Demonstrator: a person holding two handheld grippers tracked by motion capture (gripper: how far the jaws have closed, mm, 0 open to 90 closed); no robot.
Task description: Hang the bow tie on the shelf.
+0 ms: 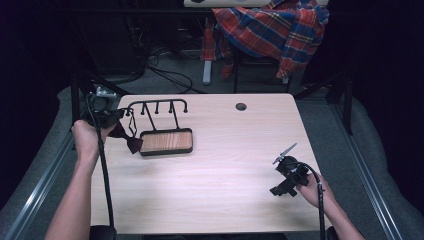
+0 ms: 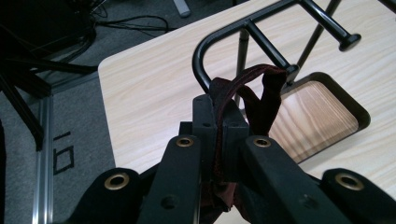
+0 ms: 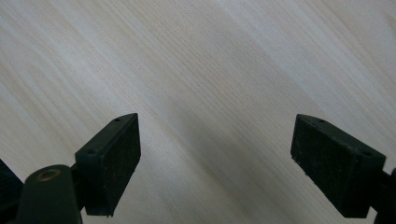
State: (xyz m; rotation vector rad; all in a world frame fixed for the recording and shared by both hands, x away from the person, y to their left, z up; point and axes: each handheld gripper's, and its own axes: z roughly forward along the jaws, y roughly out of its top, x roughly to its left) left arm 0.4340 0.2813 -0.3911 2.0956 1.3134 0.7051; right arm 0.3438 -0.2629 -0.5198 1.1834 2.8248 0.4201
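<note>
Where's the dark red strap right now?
High view, table's left edge: the dark red strap hangs from the shut left gripper, beside the black rack.

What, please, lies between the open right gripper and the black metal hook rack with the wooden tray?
Only bare light wooden table in the high view, between right gripper and rack.

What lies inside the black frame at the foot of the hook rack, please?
Inside the rack's base tray, a bare wooden panel shows; the dark red strap hides its near corner in the left gripper view.
</note>
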